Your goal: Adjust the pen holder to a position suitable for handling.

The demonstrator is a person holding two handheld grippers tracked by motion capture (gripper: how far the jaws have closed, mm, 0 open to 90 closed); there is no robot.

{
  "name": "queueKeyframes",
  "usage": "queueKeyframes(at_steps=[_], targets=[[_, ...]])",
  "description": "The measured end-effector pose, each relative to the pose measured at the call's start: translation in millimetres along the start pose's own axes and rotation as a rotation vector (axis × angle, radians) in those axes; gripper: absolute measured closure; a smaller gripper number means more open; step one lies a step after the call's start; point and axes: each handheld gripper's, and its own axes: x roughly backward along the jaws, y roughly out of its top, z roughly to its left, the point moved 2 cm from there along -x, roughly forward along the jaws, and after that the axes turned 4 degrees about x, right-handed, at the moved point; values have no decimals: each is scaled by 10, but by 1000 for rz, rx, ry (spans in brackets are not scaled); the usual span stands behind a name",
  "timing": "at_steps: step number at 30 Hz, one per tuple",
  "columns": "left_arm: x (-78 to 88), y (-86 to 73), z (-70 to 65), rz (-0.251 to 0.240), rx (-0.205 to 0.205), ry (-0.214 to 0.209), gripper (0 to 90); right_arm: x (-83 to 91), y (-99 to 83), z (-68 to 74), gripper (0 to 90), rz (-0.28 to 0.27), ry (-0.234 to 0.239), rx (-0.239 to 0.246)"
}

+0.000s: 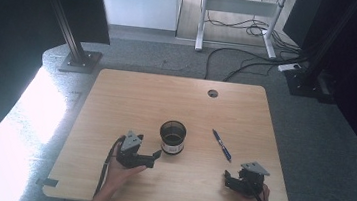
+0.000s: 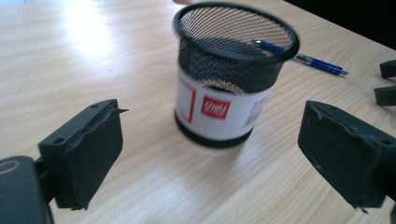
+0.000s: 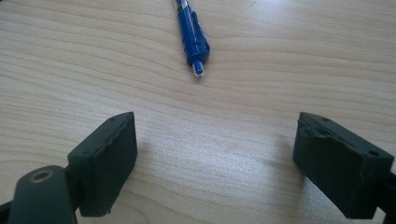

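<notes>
Jaws of the left gripper (image 2: 210,154) are standing apart, gripping nothing, facing the mesh pen holder (image 2: 231,74); the right gripper (image 3: 215,158) is gaping, empty, near the blue pen (image 3: 192,39).

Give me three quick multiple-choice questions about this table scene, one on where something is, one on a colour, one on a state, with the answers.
1. Where does the pen lie relative to the mesh cup, seen from the high view?
A. Inside it
B. To its right, apart from it
C. To its left, touching it

2. What colour is the pen?
A. Blue
B. Red
C. Green

3. How does the right gripper stand?
A. Shut on the pen
B. Shut on the cup
C. Open, with bare table between its jaws

Answers:
1 B, wood shows between pen and cup in the high view.
2 A, the barrel is blue in the right gripper view.
3 C, the jaws stand wide apart and the pen's tip lies beyond them.
</notes>
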Motion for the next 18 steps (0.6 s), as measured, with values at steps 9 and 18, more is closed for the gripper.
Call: queueKeyframes(at_steps=[9,18], targets=[[15,-256,164,63,18,27,128,0,0,0,130,0,0,0],[38,-357,220,89,36,39,138,0,0,0,132,0,-1,0]])
